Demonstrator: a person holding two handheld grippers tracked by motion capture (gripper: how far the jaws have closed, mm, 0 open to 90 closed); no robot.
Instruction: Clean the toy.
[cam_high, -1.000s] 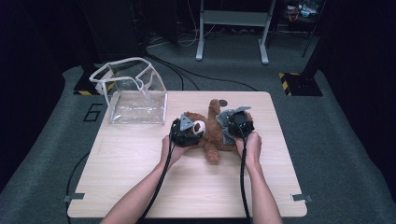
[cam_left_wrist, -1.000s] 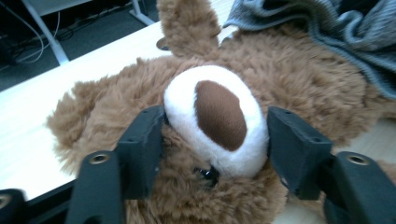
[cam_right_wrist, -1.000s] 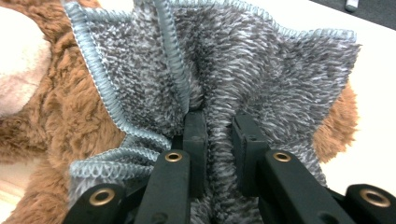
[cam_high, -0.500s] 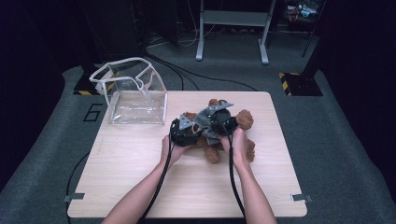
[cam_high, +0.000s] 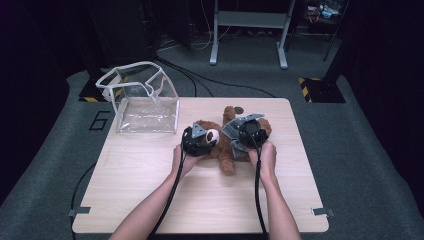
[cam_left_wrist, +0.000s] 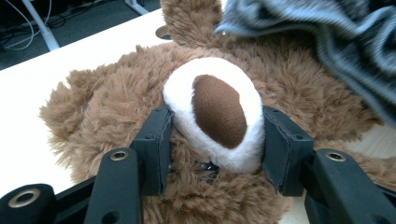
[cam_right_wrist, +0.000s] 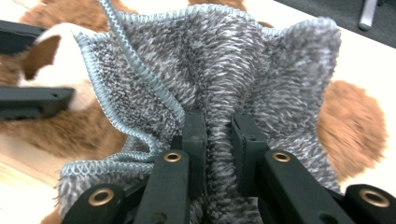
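Note:
A brown teddy bear (cam_high: 226, 156) lies on its back in the middle of the wooden table (cam_high: 150, 190). My left gripper (cam_left_wrist: 218, 122) is shut on its white muzzle (cam_left_wrist: 217, 109); the jaws have just been closing, and the pads now squeeze the muzzle from both sides. In the high view the left gripper (cam_high: 201, 138) sits at the bear's head. My right gripper (cam_right_wrist: 218, 126) is shut on a bunched fold of fuzzy grey cloth (cam_right_wrist: 224, 60), held over the bear's belly (cam_right_wrist: 355, 121). That cloth (cam_left_wrist: 327, 37) hangs at the top right of the left gripper view. The right gripper (cam_high: 245, 134) hovers over the bear's body.
A clear plastic bag (cam_high: 145, 102) with white edging stands open at the table's back left corner. A grey metal stand (cam_high: 247, 30) and cables lie on the floor beyond the table. Bare wood stretches in front of the hands.
The right hand with the grey cloth swung left over the bear, then back a little to the right. The left hand stayed at the bear's head.

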